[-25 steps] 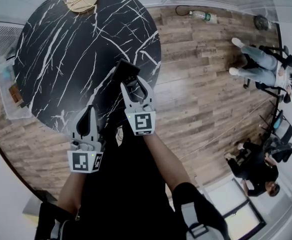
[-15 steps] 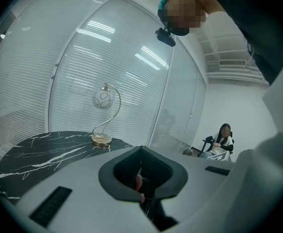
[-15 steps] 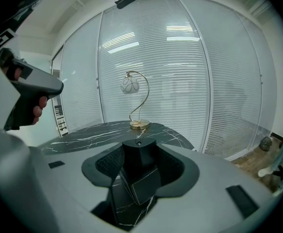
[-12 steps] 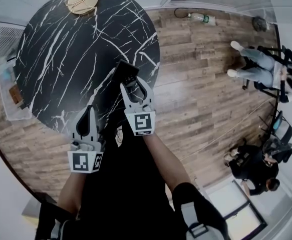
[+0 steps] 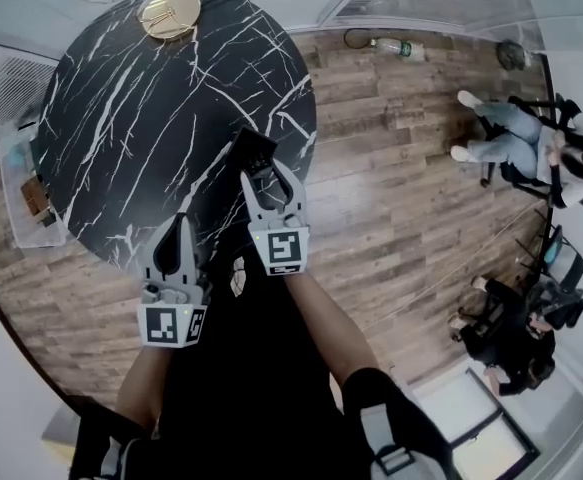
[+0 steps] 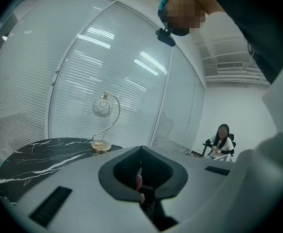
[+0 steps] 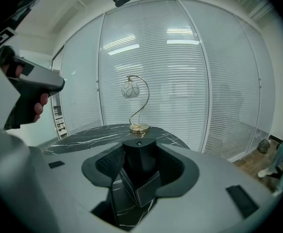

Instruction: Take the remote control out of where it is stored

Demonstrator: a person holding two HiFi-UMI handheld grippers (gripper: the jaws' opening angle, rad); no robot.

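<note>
A black remote control (image 7: 140, 160) stands upright between the jaws of my right gripper (image 7: 140, 166), which is shut on it. In the head view the remote (image 5: 250, 149) sticks out past the right gripper (image 5: 268, 171) over the near edge of the round black marble table (image 5: 141, 108). Just below the remote sits a dark marble-patterned box (image 7: 140, 194); I cannot tell whether the remote's lower end is inside it. My left gripper (image 5: 175, 230) hangs nearer the body at the table's edge, its jaws shut with nothing between them (image 6: 140, 181).
A lamp with a gold base (image 5: 169, 13) stands at the table's far side. A clear plastic container (image 5: 26, 193) sits left of the table. People sit on chairs to the right (image 5: 516, 138), and a bottle (image 5: 396, 46) lies on the wooden floor.
The head view has shifted slightly. Both grippers and the remote stay in the same place relative to the table.
</note>
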